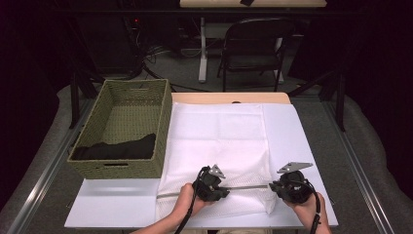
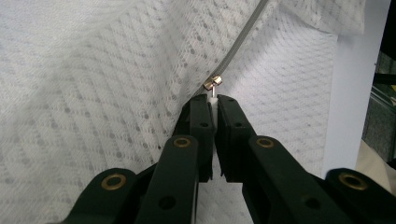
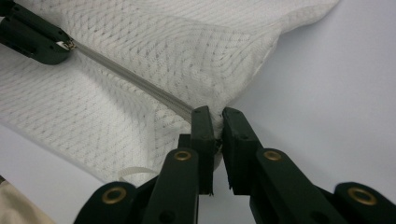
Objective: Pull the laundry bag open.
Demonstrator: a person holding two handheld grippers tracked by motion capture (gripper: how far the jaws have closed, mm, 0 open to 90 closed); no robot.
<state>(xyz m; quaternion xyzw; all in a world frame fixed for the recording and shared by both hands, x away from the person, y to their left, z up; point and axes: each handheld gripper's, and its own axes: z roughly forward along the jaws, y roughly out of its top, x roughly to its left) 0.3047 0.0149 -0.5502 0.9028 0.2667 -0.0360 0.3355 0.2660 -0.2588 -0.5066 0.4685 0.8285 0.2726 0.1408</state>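
Centrally, one white mesh laundry bag (image 1: 219, 146) lies flat on the white table (image 1: 302, 146), just right of the single green woven basket (image 1: 122, 129). Its long axis runs from the person's edge toward the far edge; its one grey zipper (image 1: 243, 187) crosses the near end, level from left to right.

High view: the bag's full outline, the basket with one dark cloth (image 1: 117, 147) inside it, and both hands at the near end of the bag, the left gripper (image 1: 210, 184) and right gripper (image 1: 291, 186) at opposite ends of the taut zipper stretch. One chair (image 1: 255, 46) stands beyond the table.

Left gripper view: detail the high view lacks, namely the small metal zipper slider (image 2: 213, 83), with its white pull tab pinched between the closed jaws of the left gripper (image 2: 214, 100).

Right gripper view: the right gripper (image 3: 215, 116) is clamped on the mesh at the zipper's end, at the bag's corner; farther off, the left gripper (image 3: 56, 46) sits at the slider. One thin white loop (image 3: 135, 172) shows under the bag's edge.
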